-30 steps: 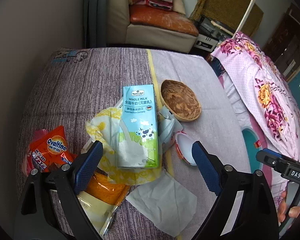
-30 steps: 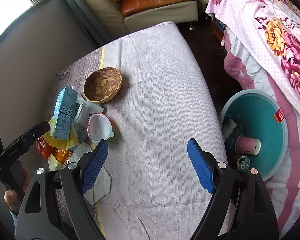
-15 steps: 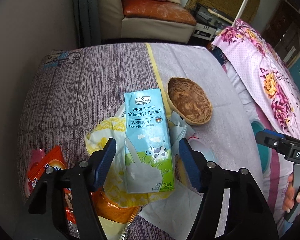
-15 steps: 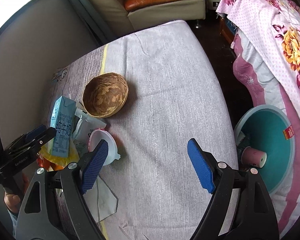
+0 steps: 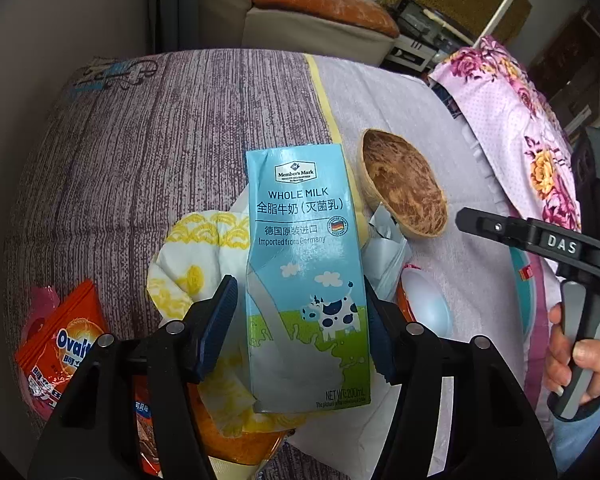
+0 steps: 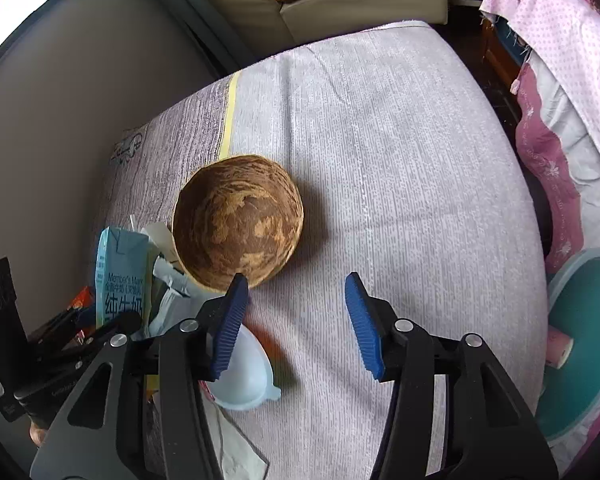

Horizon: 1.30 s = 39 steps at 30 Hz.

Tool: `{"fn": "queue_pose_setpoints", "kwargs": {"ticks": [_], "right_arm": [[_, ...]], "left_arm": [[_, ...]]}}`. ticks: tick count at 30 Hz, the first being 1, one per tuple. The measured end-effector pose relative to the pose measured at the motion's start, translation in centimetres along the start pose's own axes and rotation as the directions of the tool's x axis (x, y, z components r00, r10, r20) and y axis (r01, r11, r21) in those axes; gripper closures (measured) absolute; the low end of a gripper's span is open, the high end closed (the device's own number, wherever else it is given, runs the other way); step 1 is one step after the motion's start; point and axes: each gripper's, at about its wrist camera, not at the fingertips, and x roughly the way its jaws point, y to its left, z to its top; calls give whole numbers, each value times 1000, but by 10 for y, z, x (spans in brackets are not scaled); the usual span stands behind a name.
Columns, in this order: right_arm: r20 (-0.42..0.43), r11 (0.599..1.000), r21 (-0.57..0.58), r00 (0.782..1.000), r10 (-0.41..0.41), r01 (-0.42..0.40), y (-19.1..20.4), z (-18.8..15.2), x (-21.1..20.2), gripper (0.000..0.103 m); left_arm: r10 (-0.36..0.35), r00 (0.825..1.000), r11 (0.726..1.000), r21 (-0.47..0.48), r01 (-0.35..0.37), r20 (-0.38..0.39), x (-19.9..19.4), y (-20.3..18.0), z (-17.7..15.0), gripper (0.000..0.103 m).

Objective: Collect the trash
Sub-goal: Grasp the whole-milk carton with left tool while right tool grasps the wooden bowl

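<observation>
The desk [image 6: 400,152], covered in a grey-and-mauve striped cloth, carries everything, and its right half lies bare, probably so that the trash can be swept toward the teal bin [image 6: 580,356] standing on the floor just off its right edge, where a pink roll already lies inside. The rubbish is heaped in the near-left corner, which puts it within reach of both tools. A brown wooden bowl [image 6: 238,220] sits upright beside the heap; it looks like tableware and not litter, so I judge it is meant to stay. The milk carton [image 5: 306,272] stands upright on top of a yellow-patterned paper wrapper [image 5: 198,256], its printed face toward the left camera, and that upright pose offers two flat sides to pinch. The left hand-held gripper [image 5: 298,332] straddles its lower half: the right pad presses the carton's edge while a thin gap shows at the left pad, so the hold looks nearly closed but not yet firm. An orange Ovaltine packet [image 5: 66,344] lies flat to the left, awaiting a later pass. The right hand-held gripper [image 6: 296,328] hovers released, jaws apart, with a small white plastic cup [image 6: 246,376] tipped just under its left finger.
</observation>
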Motion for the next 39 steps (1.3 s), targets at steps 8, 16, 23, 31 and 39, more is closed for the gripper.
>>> {"fn": "queue_pose_setpoints", "kwargs": {"ticks": [8,16,23,31,39], "right_arm": [[6,999,-11,999,35,-35,6,21,34,65],[53,998,1,997,62,-62,6,16,34,98],[159,999,15,986,45,-48,-7,3,-21,98],[228,999,46,974,12,-23,-35,-19,-80,97],[300,993,114,953,-42,7,-77,-62,-139,97]], "left_arm": [[10,1000,999,38,-11,17,-4,-4,0,51],[12,999,1000,12,-13,52,-14,-4,2,51],[-2,992,1000,9,0,125,-47,-16,1,52],[-51,988,996,81,39,147,-67,-62,-10,51],[-104,990,982,170,87,95,-53,-125,-27,51]]}}
